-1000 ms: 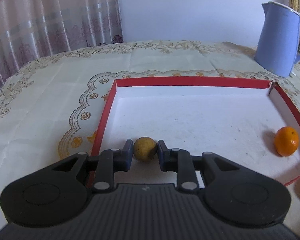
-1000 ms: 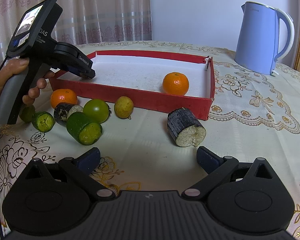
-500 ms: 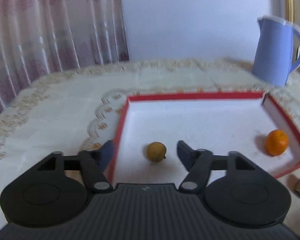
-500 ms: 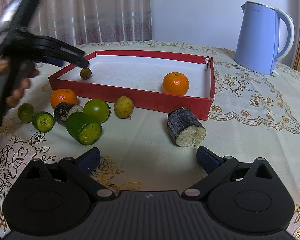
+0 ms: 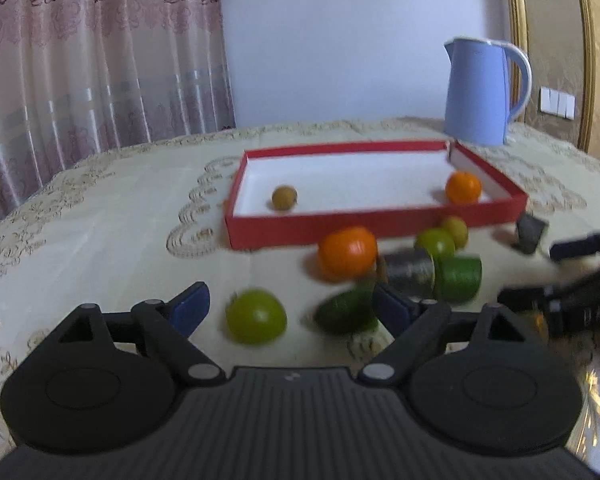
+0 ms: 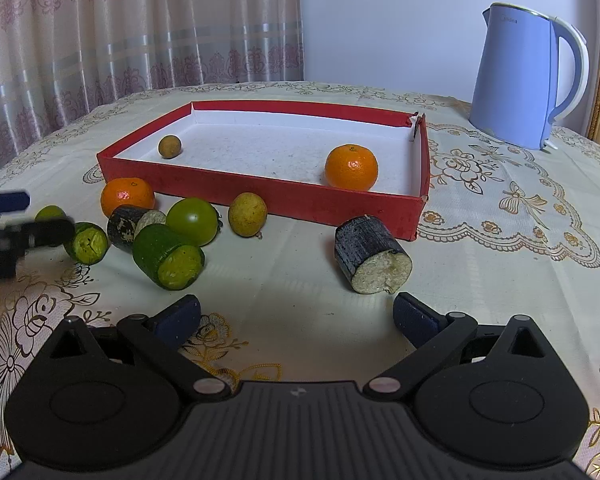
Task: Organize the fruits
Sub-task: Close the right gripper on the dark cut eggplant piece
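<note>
Having set the small round brownish-yellow fruit [image 5: 284,197] down inside the shallow red-walled cardboard tray [image 5: 340,227], the left gripper [image 5: 288,308] has pulled back with jaws just opened wide and empty, over the loose green fruit [image 5: 256,317], a likely next pick.

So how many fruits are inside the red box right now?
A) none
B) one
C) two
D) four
C. Inside the red box sit just two: a small brownish-yellow fruit near its left wall and an orange near its right wall. The other pieces all lie outside on the tablecloth.
</note>
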